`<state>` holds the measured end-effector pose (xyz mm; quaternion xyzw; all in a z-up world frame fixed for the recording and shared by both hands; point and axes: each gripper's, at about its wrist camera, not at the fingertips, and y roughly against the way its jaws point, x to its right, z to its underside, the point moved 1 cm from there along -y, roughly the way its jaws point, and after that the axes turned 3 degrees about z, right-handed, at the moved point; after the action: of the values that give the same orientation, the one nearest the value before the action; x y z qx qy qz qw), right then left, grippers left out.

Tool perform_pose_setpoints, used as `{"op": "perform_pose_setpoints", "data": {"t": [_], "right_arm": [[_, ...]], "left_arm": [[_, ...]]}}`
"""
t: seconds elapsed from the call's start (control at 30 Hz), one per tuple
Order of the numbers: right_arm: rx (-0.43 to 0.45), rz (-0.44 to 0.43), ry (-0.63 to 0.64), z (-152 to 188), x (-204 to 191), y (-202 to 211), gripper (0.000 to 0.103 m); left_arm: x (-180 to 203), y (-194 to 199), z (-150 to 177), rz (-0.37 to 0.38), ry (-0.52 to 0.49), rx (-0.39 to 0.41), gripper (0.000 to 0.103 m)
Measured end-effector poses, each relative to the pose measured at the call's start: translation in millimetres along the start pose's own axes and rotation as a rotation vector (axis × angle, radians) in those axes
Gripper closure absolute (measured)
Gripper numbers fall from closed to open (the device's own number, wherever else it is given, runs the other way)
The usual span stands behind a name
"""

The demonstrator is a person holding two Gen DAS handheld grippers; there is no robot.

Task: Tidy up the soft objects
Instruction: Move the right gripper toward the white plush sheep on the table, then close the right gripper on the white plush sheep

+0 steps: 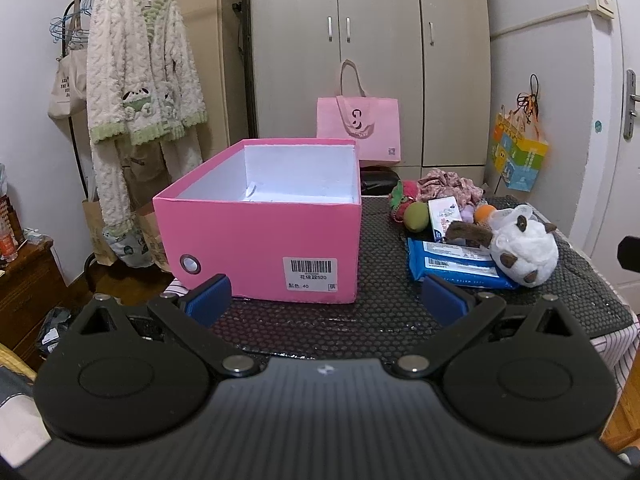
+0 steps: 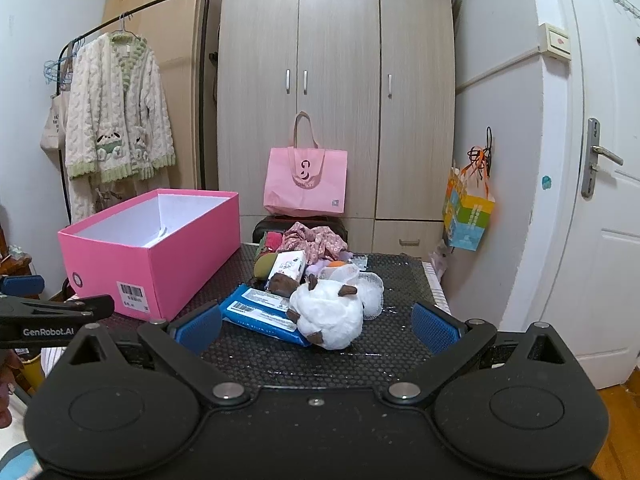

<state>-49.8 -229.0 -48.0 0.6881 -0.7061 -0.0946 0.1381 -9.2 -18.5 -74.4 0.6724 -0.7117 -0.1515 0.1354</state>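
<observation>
Both grippers released, empty — left gripper (image 1: 326, 298), right gripper (image 2: 316, 326). Fluffy white plush sheep with brown ears (image 2: 330, 314) at 12 o'clock, atop flat blue wipes pack (image 2: 260, 314); open pink cardboard box (image 2: 160, 252) at 10 o'clock. Risk — catching pack underneath, dragging pile off bench (image 2: 360, 354).

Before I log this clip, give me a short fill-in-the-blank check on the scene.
1. The pink box on the table stands without a ____.
2. The white plush toy lies partly on a ____ wipes pack.
3. Both the left tongs and the right tongs are ____.
4. A pink bag leans against the ____.

Missing words: lid; blue; open; wardrobe
</observation>
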Motion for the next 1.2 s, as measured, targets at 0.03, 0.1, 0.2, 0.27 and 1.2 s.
{"op": "perform_pose_setpoints", "data": {"t": [0.03,0.1,0.2,0.27,1.2], "right_arm": [[-0.001,0.001,0.002,0,0,-1,0.000],[-0.002,0.001,0.006,1,-1,-1,0.000],[0.000,0.005,0.000,1,0,-2,0.000],[0.008,0.011,-0.006,0,3,-3,0.000],[-0.117,-0.201,-0.061,37,46,-131,0.001]], "left_arm": [[0,0,0,0.000,0.000,-0.001,0.000],[-1,-1,0,0.003,-0.001,-0.010,0.000],[-2,-2,1,0.007,0.006,-0.023,0.000],[-3,-4,0,0.008,0.010,-0.032,0.000],[67,-105,-40,0.520,0.000,-0.197,0.002]]}}
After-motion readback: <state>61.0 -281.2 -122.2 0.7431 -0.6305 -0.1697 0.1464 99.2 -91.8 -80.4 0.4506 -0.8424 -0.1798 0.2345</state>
